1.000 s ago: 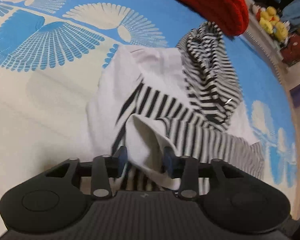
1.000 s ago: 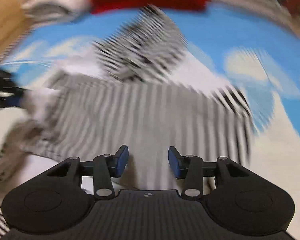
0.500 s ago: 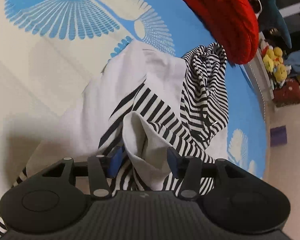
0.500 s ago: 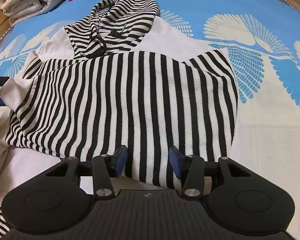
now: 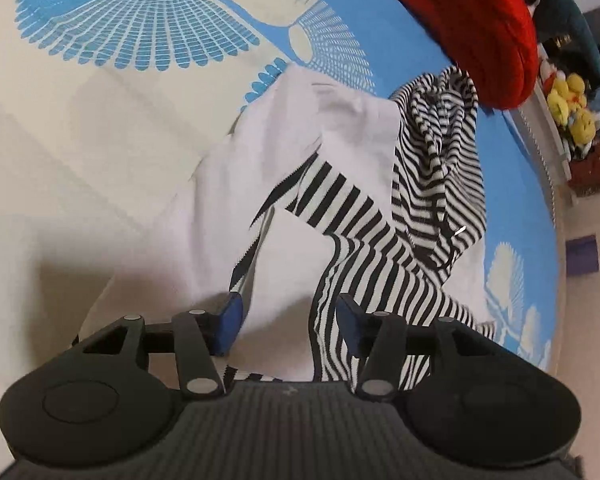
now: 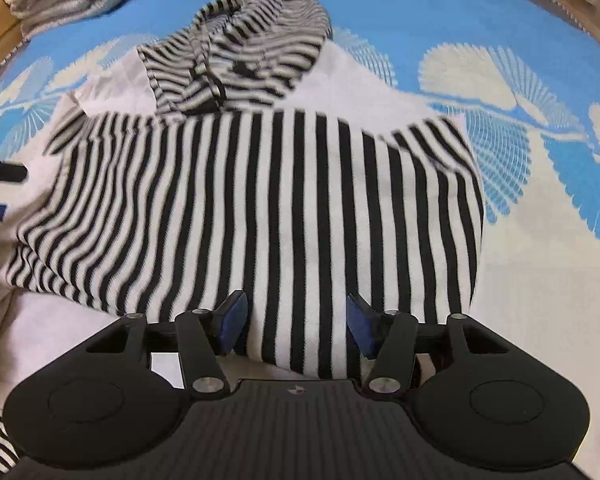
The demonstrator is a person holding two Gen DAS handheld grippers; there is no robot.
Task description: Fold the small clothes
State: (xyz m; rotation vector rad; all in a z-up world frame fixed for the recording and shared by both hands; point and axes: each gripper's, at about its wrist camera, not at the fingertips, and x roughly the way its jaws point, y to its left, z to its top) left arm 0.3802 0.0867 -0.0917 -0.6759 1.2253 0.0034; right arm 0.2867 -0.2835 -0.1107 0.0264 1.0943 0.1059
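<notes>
- Striped hoodie (image 6: 260,200): we see it mid-bedspread (image 6: 540,20), half folded.
- Left gripper (image 5: 286,326): spread, cloth between its fingers.
- Right gripper (image 6: 296,326): spread over the hem.
- Risk: we judge the loose fold may slip open.

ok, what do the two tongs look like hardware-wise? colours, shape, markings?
Both look identical. The left tongs and right tongs each have a matte black ribbed body with a tiny light logo, two round black lobes with disc insets, black linkage bars on silver pivot pins, and blue pads on the fingertips. No cables, sleeves or hands show in either view.
</notes>
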